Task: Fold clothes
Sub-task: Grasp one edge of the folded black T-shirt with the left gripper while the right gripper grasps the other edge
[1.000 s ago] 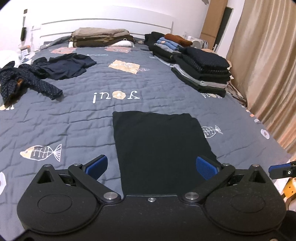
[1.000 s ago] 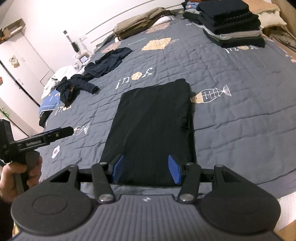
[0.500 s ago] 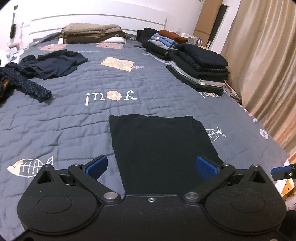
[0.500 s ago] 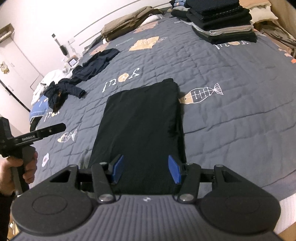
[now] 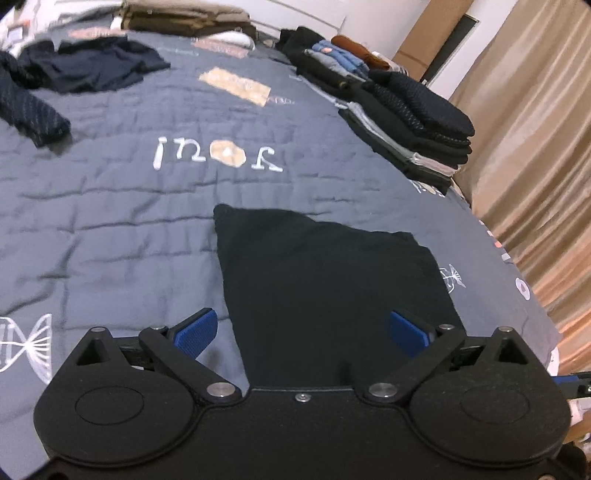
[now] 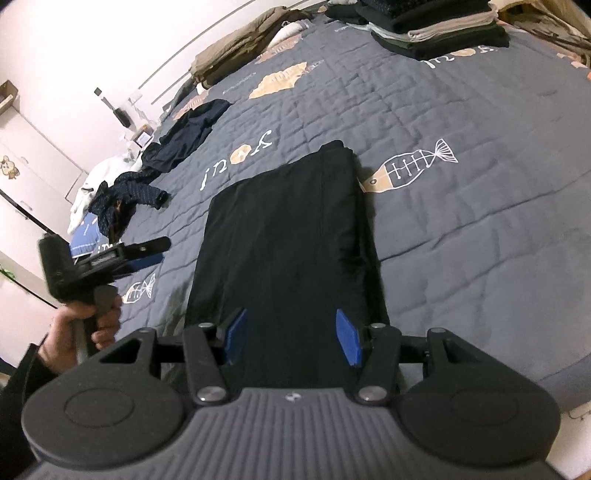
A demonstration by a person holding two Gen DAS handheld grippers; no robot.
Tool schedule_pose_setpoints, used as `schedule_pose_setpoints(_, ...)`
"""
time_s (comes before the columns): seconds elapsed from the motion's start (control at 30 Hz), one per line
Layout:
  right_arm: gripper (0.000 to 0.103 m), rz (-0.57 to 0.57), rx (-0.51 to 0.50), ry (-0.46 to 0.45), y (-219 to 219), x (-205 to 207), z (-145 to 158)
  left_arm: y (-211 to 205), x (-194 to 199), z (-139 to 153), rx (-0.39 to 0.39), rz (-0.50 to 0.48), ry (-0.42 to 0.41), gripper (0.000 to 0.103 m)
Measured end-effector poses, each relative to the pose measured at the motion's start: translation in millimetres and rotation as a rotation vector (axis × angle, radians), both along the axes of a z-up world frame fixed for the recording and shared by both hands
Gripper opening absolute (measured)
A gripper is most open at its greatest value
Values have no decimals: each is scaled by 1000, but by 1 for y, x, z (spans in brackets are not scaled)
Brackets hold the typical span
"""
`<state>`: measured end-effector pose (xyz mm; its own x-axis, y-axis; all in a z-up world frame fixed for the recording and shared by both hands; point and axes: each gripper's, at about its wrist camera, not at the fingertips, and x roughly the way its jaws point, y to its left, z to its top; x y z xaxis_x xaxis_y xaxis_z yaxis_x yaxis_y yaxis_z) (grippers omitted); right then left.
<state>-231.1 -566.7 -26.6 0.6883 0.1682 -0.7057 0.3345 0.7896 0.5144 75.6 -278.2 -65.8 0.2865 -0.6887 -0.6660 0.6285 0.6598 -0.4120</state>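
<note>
A black garment (image 5: 325,291) lies flat in a folded rectangle on the grey quilt, also in the right wrist view (image 6: 288,243). My left gripper (image 5: 301,332) is open and empty over the garment's near edge, its left blue pad (image 5: 195,330) over the quilt beside the cloth. My right gripper (image 6: 291,338) is open and empty just above the garment's near end. The left gripper also shows in a hand at the left of the right wrist view (image 6: 144,251).
Stacks of folded clothes (image 5: 406,114) stand at the far right of the bed (image 5: 110,206), another pile (image 5: 184,18) at the headboard. Loose dark garments (image 5: 92,66) lie far left. Curtains (image 5: 535,147) hang along the right side.
Both grippers have dropped lower and closer to the garment's near edge. The left gripper has tilted and shifted. Both stayed open and empty.
</note>
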Motion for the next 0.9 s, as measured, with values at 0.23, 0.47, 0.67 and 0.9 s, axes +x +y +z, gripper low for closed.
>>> schedule_pose_setpoints(0.23,52,-6,22,22,-7,6,-14,-7,26,-32,3,-26,53,85)
schedule_pose_setpoints(0.47,52,-19,58,43,-14,6,-29,-13,43,-52,-56,-42,118,77)
schedule_pose_setpoints(0.67,52,-22,75,53,-18,6,-37,-19,61,-71,-107,-35,192,76)
schedule_pose_setpoints(0.9,52,-27,95,61,-25,6,-45,-35,74,-78,-133,-50,224,78)
